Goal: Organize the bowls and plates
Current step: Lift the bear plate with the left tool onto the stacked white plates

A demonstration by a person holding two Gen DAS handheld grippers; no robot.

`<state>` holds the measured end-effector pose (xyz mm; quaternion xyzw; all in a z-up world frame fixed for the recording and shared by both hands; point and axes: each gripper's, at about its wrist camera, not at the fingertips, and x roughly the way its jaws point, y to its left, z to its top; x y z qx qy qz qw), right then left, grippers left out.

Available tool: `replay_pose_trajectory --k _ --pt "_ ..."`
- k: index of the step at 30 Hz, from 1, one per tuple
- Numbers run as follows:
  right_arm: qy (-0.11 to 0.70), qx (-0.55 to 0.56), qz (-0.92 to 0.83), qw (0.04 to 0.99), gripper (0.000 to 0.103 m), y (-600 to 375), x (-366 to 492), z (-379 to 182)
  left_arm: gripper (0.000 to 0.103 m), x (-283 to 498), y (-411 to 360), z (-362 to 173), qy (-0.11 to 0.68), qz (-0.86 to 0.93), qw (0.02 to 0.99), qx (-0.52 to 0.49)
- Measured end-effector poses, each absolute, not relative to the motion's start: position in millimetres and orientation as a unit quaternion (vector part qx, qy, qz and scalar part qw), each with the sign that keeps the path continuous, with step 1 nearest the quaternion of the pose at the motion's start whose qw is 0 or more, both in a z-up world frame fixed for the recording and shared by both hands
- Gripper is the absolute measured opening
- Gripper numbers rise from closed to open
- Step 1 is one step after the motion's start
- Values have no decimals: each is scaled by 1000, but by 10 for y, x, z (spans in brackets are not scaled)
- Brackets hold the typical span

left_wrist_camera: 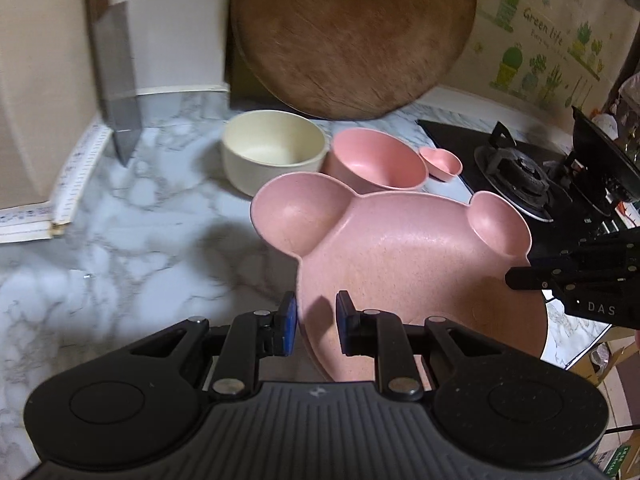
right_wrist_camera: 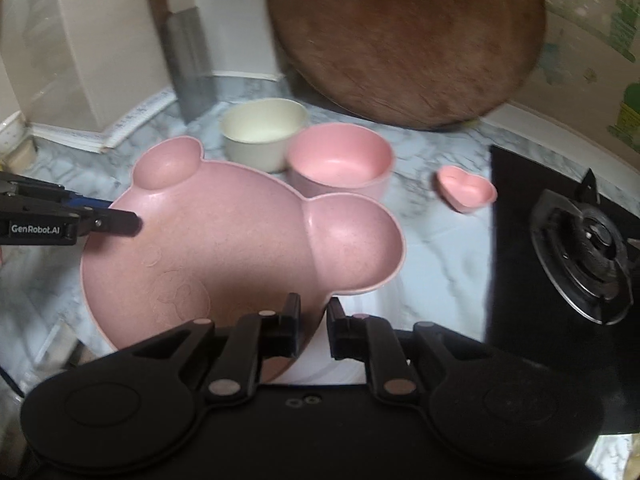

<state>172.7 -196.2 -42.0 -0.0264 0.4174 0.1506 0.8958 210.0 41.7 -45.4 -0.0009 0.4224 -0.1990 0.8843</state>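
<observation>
Blue-padded fingers of the left gripper [left_wrist_camera: 317, 326] sit closest to the lens, pinched on the near rim of the pink bear-shaped plastic plate with two round ear compartments [left_wrist_camera: 400, 248]; the rim runs right between the pads. From the right wrist camera, the right gripper [right_wrist_camera: 313, 330] clamps the same plate [right_wrist_camera: 224, 248] on its opposite edge, fingers either side of the rim below the larger ear. So both grippers are gripping one plate, and it hangs tilted above the white-and-grey marble counter [left_wrist_camera: 132, 220].

Behind the plate, three dishes rest on the counter: a cream round bowl [left_wrist_camera: 273, 150], a pink round bowl [left_wrist_camera: 378, 160] just beside it, and a small pink heart-shaped dish [left_wrist_camera: 442, 163]. In the left view the heart dish seems to touch the pink bowl; the right view shows bare marble between them [right_wrist_camera: 466, 189]. A big round wooden cutting board [left_wrist_camera: 352, 36] leans against the back wall, and a steel cleaver blade [left_wrist_camera: 118, 84] stands upright to the left.

Only the left view gives the "Green life" plant wall sticker [left_wrist_camera: 548, 48] and a black pan [left_wrist_camera: 604, 156] on the black gas stove [left_wrist_camera: 516, 172]. Only the right view shows the faint embossed face on the plate's floor and the "GenRobot.AI" label on the left gripper [right_wrist_camera: 120, 220].
</observation>
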Motion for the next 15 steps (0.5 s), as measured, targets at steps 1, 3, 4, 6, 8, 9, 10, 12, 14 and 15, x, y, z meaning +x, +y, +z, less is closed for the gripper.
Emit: replay_pose_trajectory --k 1,3,4,6,8,9,10,12,14,15 --pt "419 -26 148 895 12 -2009 1744 -445 20 2103 363 -474 423 -200 884 3" --pt "425 -23 143 894 12 -2104 1787 -504 20 2098 279 -499 426 -200 882 7" --pt "427 -24 140 893 12 -2138 1804 -529 20 2101 232 -516 427 -198 882 10" --pt "428 -28 139 893 12 -2181 1838 -577 20 2117 175 -554 431 -195 881 12" --pt "432 -33 139 891 13 -2218 1886 -622 20 2131 135 -585 435 -193 879 12" --pt "433 -33 138 890 13 -2234 1908 -640 20 2140 111 -594 436 -191 879 13" --pt "434 -33 137 890 13 -2255 1929 -656 20 2140 90 -603 436 -189 880 15" --pt "435 -36 137 889 13 -2267 1960 -677 20 2147 60 -617 436 -186 880 18" --pt "436 -41 138 888 13 -2279 1977 -692 20 2159 52 -637 439 -183 879 18" --pt "438 -43 140 887 13 -2277 1988 -702 20 2159 48 -645 440 -182 879 16"
